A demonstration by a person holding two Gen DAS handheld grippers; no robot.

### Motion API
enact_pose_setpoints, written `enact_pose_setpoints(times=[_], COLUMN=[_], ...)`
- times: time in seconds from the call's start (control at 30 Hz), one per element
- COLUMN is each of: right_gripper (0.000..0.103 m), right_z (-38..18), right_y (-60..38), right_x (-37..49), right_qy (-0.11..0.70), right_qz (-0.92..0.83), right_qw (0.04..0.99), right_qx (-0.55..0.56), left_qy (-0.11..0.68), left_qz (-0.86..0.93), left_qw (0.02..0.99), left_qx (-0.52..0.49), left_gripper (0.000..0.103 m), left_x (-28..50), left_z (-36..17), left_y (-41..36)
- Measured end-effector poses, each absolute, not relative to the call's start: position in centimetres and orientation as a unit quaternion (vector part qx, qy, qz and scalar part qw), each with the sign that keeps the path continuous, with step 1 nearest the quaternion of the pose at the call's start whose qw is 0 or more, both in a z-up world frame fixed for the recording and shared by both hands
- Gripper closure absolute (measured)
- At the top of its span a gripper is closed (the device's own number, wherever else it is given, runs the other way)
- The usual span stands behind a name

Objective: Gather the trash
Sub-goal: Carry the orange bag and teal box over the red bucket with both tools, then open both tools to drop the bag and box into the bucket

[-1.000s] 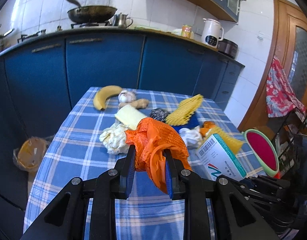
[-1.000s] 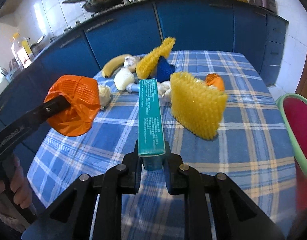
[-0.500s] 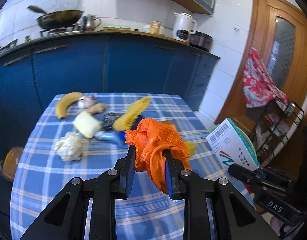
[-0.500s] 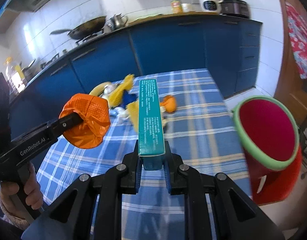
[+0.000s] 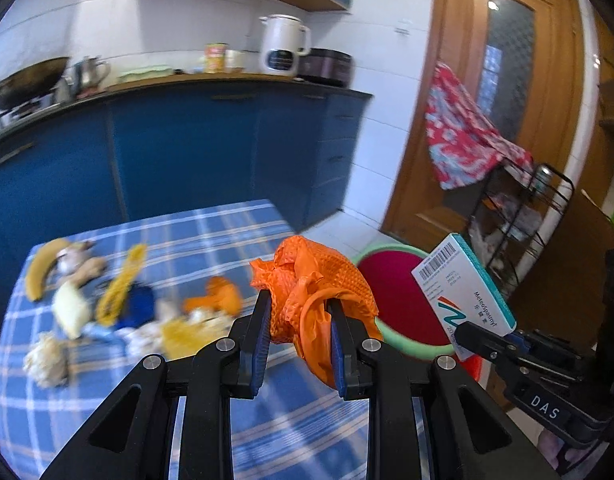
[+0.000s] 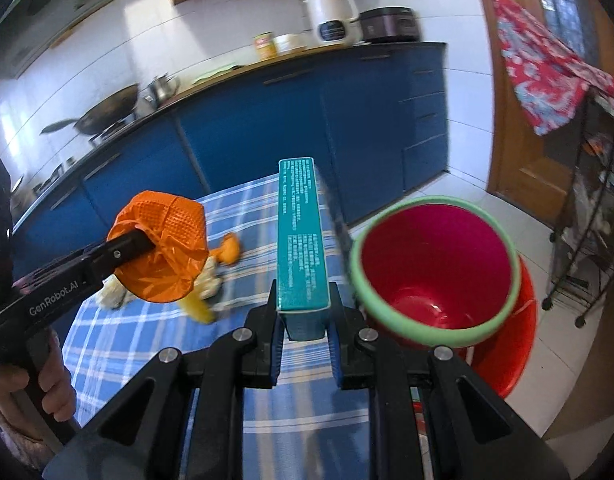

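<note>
Items on the table (image 5: 235, 224) are motion-blurred: the banana (image 5: 41, 270), a yellow net (image 5: 121, 282) and white wads cannot be told apart sharply. The glove (image 5: 307, 288) hides part of the bin (image 5: 403, 308) rim. In the right view, the box (image 6: 301, 236) hides the table's far right edge; the hand (image 6: 31, 408) on the left is cut by the frame. Box print is too small to read.

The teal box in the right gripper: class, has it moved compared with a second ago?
Yes. The teal box, clamped in the right gripper, has swung off the checked table toward the red bin, which now sits right beside it.
</note>
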State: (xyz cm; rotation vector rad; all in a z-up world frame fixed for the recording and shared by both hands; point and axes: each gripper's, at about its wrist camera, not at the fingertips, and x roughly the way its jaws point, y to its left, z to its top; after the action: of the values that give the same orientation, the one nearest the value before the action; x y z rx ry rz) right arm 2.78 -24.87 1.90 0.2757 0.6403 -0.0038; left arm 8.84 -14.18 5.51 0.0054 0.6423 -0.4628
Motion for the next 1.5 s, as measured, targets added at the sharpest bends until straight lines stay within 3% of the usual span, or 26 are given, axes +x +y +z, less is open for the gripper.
enact_pose_setpoints(times=[0.97, 1.03, 1.2, 1.5], right_gripper=[0.081, 0.080, 0.079, 0.077], right_z=[-5.6, -6.3, -7.4, -7.5], right_y=[-36.7, -37.2, -38.3, -39.1], right_x=[6.0, 6.4, 6.9, 6.6], right_qy=[0.368, 0.374, 0.383, 0.374], right_qz=[-0.109, -0.113, -0.122, -0.128], right_qw=[0.901, 0.897, 0.891, 0.892], right_qx=[0.200, 0.204, 0.212, 0.220], left_qy=[0.385, 0.390, 0.401, 0.402], left_qz=[-0.296, -0.296, -0.293, -0.284], left_qw=[0.872, 0.870, 0.865, 0.868], left_qx=[0.059, 0.062, 0.064, 0.058], left_gripper=[0.077, 0.075, 0.055, 0.051], left_x=[16.5, 16.9, 17.6, 17.7], left_z=[-1.8, -2.4, -3.3, -3.1], left_y=[-28.1, -28.8, -29.6, -29.1])
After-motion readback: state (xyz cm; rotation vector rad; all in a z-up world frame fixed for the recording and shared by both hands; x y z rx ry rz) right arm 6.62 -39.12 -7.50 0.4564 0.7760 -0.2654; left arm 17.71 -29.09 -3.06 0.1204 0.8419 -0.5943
